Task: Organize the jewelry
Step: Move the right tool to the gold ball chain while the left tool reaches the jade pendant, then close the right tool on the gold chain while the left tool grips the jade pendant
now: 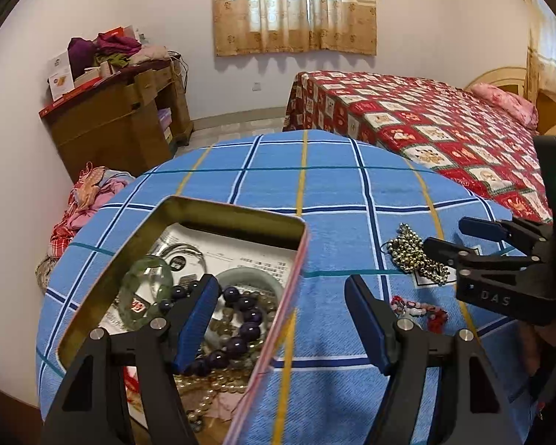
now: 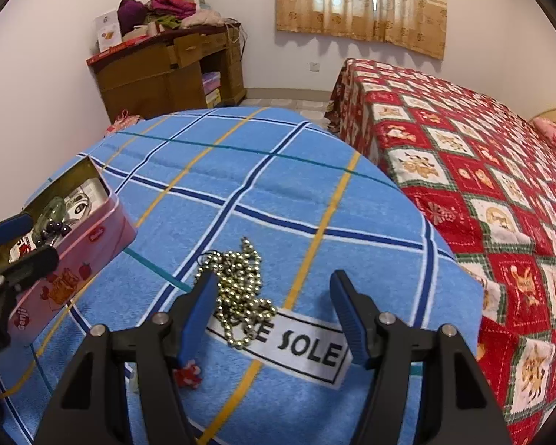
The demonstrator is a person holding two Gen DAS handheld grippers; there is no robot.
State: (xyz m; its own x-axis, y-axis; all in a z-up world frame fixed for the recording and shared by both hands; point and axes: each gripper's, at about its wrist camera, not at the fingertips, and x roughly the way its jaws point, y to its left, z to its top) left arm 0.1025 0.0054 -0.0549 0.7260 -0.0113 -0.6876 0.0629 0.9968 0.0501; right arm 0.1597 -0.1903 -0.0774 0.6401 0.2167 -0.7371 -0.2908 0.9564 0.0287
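A pink tin box [image 1: 267,348] [image 2: 74,259] lies open on the blue checked towel [image 1: 333,193]. It holds a green glass bangle [image 1: 144,282], dark purple beads [image 1: 241,319] and pale bead strings. My left gripper [image 1: 281,326] is open and empty, its left finger over the tin, its right finger over the towel. A gold ball chain [image 1: 415,252] [image 2: 241,289] lies in a heap on the towel. A red and white bracelet [image 1: 419,309] [image 2: 189,374] lies nearer. My right gripper [image 2: 274,319] is open and empty just above the gold chain; it also shows in the left wrist view [image 1: 444,237].
The towel covers a round table. A bed with a red patterned quilt [image 2: 482,185] stands close on the right. A wooden desk [image 1: 122,118] piled with clothes and boxes stands at the far left wall. Clothes [image 1: 89,200] lie beyond the table's left edge.
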